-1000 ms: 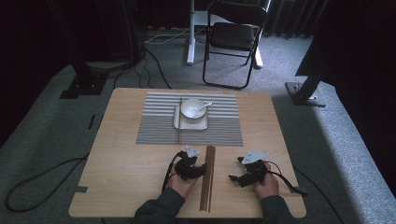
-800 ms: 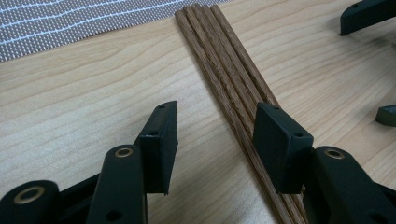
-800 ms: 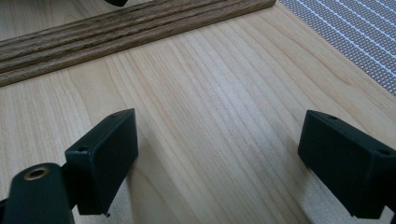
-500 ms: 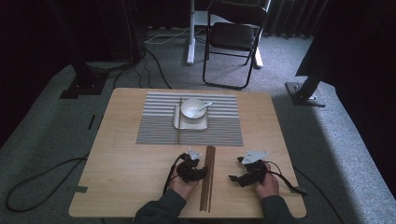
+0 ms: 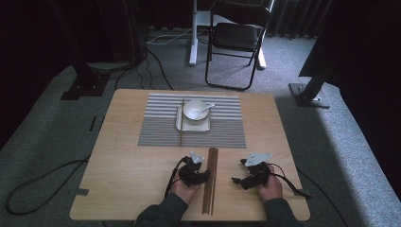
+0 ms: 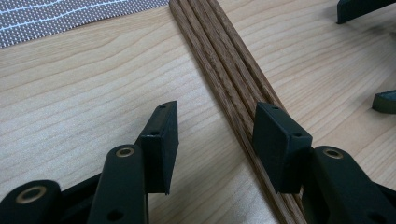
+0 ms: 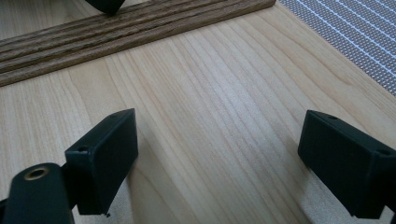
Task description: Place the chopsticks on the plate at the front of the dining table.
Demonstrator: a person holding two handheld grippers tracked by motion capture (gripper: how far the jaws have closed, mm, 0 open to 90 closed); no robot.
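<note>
A long grooved dark wooden bar lies lengthwise near the table's front edge, between my two grippers. My left gripper rests low just left of it, open; its right jaw sits over the wooden bar and nothing is between the fingers. My right gripper rests to the right of the bar, open wide over bare tabletop, with the wooden bar lying across the far side of its view. A white bowl with a spoon stands on a white square plate on a grey striped placemat.
A thin dark stick lies along the plate's left side on the mat. The light wooden table has bare wood on both sides. A folding chair stands beyond the far edge. Cables trail on the floor.
</note>
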